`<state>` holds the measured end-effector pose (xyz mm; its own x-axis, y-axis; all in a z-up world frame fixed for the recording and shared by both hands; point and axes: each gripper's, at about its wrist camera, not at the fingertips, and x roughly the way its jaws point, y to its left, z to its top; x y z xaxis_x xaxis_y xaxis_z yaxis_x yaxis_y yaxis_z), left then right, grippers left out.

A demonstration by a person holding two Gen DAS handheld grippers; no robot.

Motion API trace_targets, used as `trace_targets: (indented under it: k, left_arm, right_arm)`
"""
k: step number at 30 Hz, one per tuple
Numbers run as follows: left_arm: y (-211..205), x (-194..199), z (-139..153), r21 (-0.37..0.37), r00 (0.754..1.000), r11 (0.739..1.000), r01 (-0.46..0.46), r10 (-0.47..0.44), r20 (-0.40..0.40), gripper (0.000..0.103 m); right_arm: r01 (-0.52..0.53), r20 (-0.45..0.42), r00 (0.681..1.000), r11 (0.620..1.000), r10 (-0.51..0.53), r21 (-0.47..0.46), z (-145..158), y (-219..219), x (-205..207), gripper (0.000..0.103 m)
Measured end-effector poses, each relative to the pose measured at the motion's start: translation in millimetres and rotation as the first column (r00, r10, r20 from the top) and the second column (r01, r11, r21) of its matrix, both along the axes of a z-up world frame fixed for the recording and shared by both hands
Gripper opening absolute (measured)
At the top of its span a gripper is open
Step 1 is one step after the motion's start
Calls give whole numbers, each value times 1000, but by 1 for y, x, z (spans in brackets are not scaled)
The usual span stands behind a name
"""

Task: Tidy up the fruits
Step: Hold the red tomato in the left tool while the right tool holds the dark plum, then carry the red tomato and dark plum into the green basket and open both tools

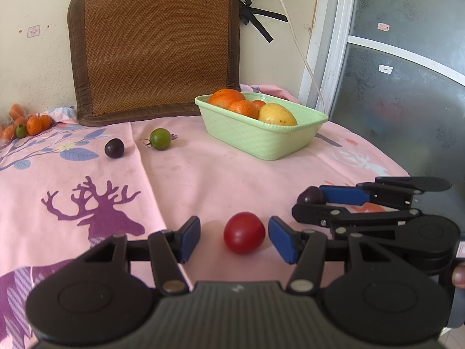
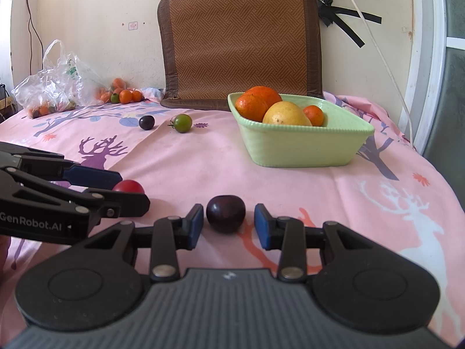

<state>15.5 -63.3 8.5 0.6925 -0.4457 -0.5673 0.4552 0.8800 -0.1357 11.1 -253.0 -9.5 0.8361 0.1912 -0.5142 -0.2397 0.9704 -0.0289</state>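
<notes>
A red tomato lies on the pink cloth between the open fingers of my left gripper; a gap shows on each side. It also shows in the right wrist view. A dark purple plum lies between the open fingers of my right gripper, with small gaps either side; it also shows in the left wrist view. A light green basket holds oranges and a yellow fruit. A second dark plum and a green tomato lie farther back.
A brown woven mat leans on the wall behind the table. Small oranges and a plastic bag lie at the back left. A white cable hangs at the right. The table edge curves at the right.
</notes>
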Motion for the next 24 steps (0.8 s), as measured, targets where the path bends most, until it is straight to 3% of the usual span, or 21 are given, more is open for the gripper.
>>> trace_targets:
  k: [15,19,21,24]
  left_arm:
    - [-1,-3,0,15,1000,1000,-2,2,5,52]
    - [-1,-8,-1,34,1000,999,7,-8,15,43]
    - [-1,-9,-1,33,1000,999,21,-21,17,32]
    - [-3,-11,1,49,999,999,24,-25,28,30]
  right_arm:
    - [16,13,1000,1000,-17,19,2,1,-4,41]
    - [16,17,1000,1000,-17,9,2,3,-5,41]
    - [11,17,1000,1000,-11,6,2,4,-5,41]
    - [9,6,1000,1000,-9,-9,1,6,-3,31]
